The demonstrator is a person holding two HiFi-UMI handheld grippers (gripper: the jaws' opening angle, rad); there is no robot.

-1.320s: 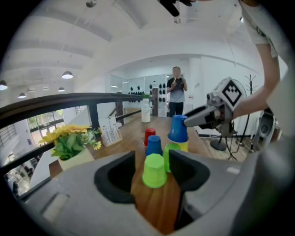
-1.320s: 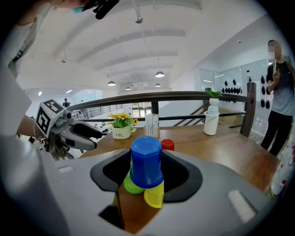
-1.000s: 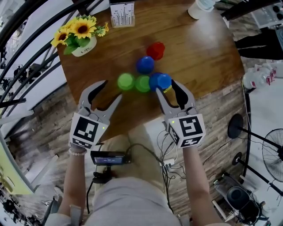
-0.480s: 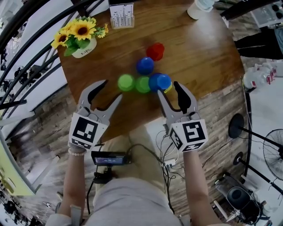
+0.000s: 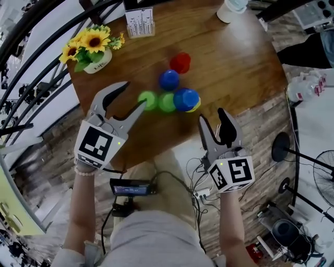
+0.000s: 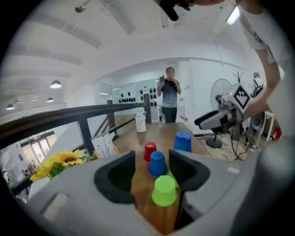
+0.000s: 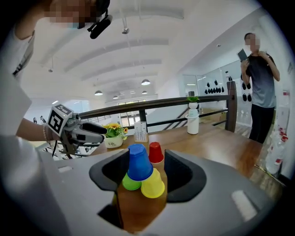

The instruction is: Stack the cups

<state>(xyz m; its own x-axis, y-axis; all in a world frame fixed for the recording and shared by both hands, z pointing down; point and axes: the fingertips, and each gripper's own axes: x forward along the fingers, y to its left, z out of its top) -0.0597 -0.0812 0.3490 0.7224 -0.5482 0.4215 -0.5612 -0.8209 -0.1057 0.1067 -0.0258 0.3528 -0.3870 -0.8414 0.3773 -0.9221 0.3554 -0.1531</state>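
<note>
On the wooden table (image 5: pixel 235 57) the one filled vessel is a white pot (image 5: pixel 99 58) with sunflowers (image 5: pixel 94 40) in it; near the far edge a clear stand (image 5: pixel 141 32) holds a printed card (image 5: pixel 139 19), and a white bottle (image 5: pixel 229 9) stands at the far rim, its contents impossible to tell; the cups cluster mid-table, every one mouth-down, base up, long axis upright, so their insides are hidden; the red cup (image 5: pixel 180 61) is farthest, a blue cup (image 5: pixel 169 79) just nearer, then the left green cup (image 5: pixel 148 99) and the right green cup (image 5: pixel 167 101) side by side; just beside those the yellow cup (image 5: pixel 196 107) carries a second blue cup (image 5: pixel 186 97) on top, which leans a little toward the green neighbour in the right gripper view; the left gripper (image 5: pixel 131 96) hovers over the table with jaws spread, the left green cup just ahead of its tips and unpressed; the right gripper (image 5: pixel 212 119) is off the table's near edge, apart from the cups, its jaws having just been opening and now wide, gripping nothing.
</note>
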